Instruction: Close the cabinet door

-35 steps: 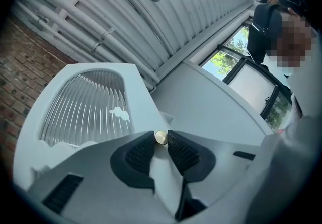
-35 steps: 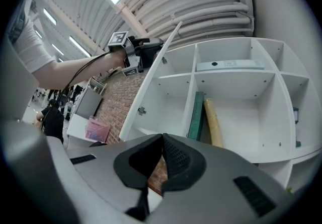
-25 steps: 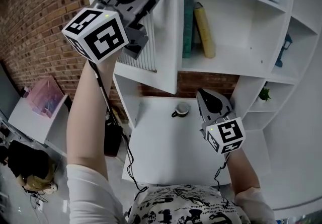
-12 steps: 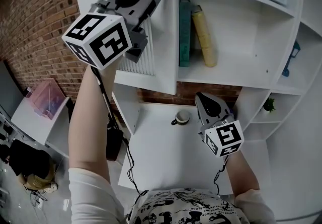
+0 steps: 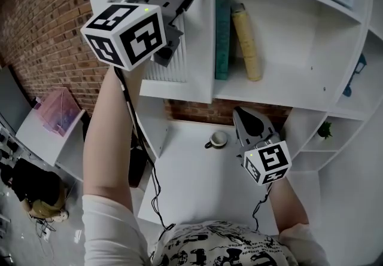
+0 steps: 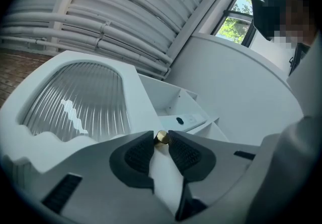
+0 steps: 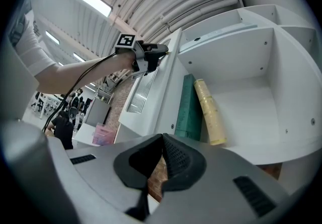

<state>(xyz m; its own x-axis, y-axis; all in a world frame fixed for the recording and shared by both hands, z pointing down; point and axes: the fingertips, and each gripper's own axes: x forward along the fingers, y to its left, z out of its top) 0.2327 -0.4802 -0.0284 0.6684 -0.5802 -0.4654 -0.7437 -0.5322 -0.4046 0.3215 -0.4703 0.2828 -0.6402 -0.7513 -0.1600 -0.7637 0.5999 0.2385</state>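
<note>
We pinch the brass knob (image 6: 161, 136) with our left tool (image 6: 161, 141)
It sits on the white cabinet door (image 5: 200, 49); our right tool (image 7: 162, 143) hangs pressed together over the counter (image 5: 191, 187)

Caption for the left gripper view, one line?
Left gripper pinches the brass knob of the white cabinet door, ribbed pane at left.

Open-plan office/lab: brick wall (image 5: 48, 26), exposed ceiling pipes (image 6: 60, 42), white shelf unit (image 5: 287, 88) w/ books (image 5: 222, 37).
</note>
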